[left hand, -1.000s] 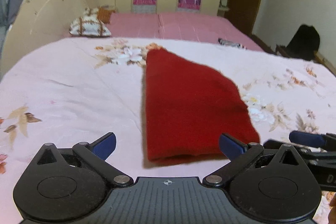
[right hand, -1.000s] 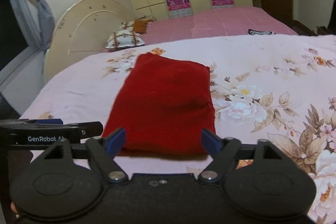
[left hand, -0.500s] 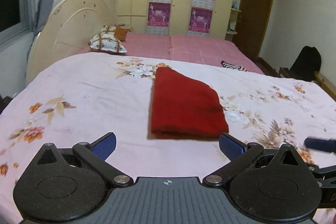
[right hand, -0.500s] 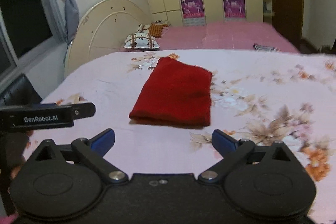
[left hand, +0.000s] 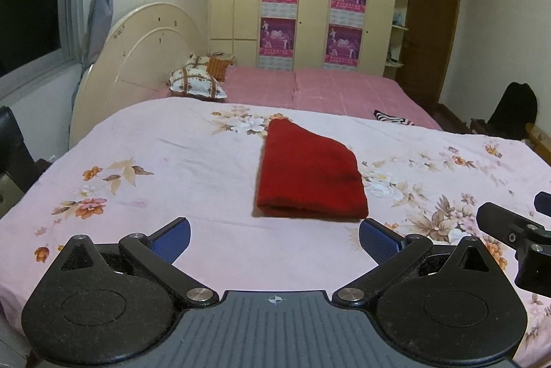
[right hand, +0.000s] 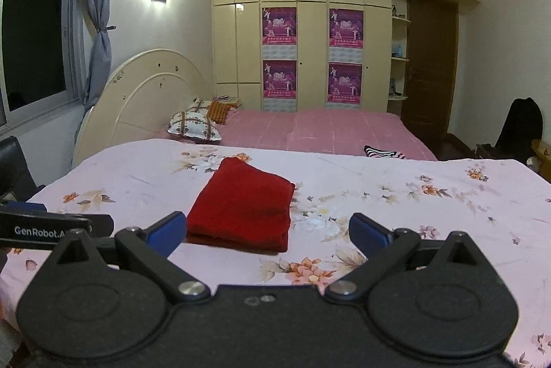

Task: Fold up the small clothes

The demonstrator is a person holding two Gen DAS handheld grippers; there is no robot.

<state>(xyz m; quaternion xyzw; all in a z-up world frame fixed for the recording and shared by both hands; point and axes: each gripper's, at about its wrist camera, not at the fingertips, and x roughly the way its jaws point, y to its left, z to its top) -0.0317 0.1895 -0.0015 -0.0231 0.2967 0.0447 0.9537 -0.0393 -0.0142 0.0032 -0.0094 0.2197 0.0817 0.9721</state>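
Note:
A red cloth (left hand: 310, 178) lies folded into a flat rectangle on the floral pink sheet (left hand: 172, 168), its thick fold edge toward me. In the left wrist view my left gripper (left hand: 274, 237) hangs open above the sheet, short of the cloth, with nothing between its blue pads (left hand: 172, 238). The right wrist view shows the same red cloth (right hand: 242, 207) ahead and slightly left, and my right gripper (right hand: 267, 232) open and empty on the near side of it. Part of the right gripper shows at the left wrist view's right edge.
A second bed with a pink cover (left hand: 327, 89) and patterned pillows (left hand: 196, 80) lies beyond. A striped garment (right hand: 384, 152) rests on it. A cream headboard (right hand: 144, 99), wardrobe doors with posters, a window with a curtain and a dark chair (left hand: 515, 113) ring the room.
Both grippers have pulled back and risen away from the red cloth, which now looks smaller and farther. The right gripper's jaws have spread wider. The cloth has stayed flat in place.

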